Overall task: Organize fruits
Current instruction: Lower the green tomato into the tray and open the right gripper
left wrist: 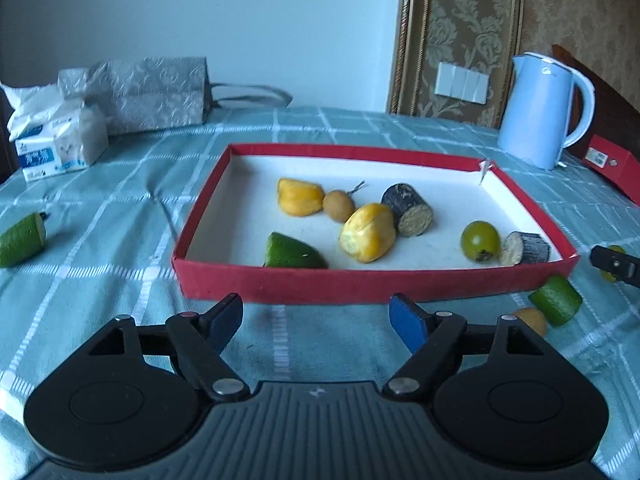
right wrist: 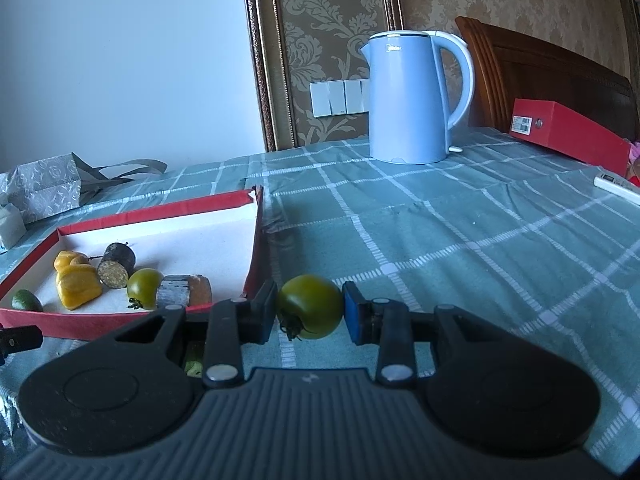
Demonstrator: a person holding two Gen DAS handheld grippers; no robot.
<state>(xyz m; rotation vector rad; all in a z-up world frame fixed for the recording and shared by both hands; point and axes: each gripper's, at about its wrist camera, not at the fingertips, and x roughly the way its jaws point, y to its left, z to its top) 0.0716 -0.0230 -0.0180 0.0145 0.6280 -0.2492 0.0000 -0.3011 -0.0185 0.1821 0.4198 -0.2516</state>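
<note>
A red-walled tray (left wrist: 360,284) sits on the checked tablecloth and holds yellow pieces (left wrist: 368,232), a small brown fruit (left wrist: 338,205), dark cut chunks (left wrist: 408,208), a green wedge (left wrist: 294,252) and a green tomato (left wrist: 480,240). My left gripper (left wrist: 316,318) is open and empty just before the tray's near wall. My right gripper (right wrist: 310,308) is shut on a green tomato (right wrist: 310,306), held right of the tray's (right wrist: 254,248) right wall. Loose green pieces (left wrist: 556,300) (left wrist: 22,238) and a small brown fruit (left wrist: 532,318) lie outside the tray.
A light blue kettle (right wrist: 412,96) stands behind the tray to the right. A red box (right wrist: 568,132) and a white remote (right wrist: 616,188) lie far right. A grey paper bag (left wrist: 148,92) and a tissue pack (left wrist: 56,136) sit at the far left.
</note>
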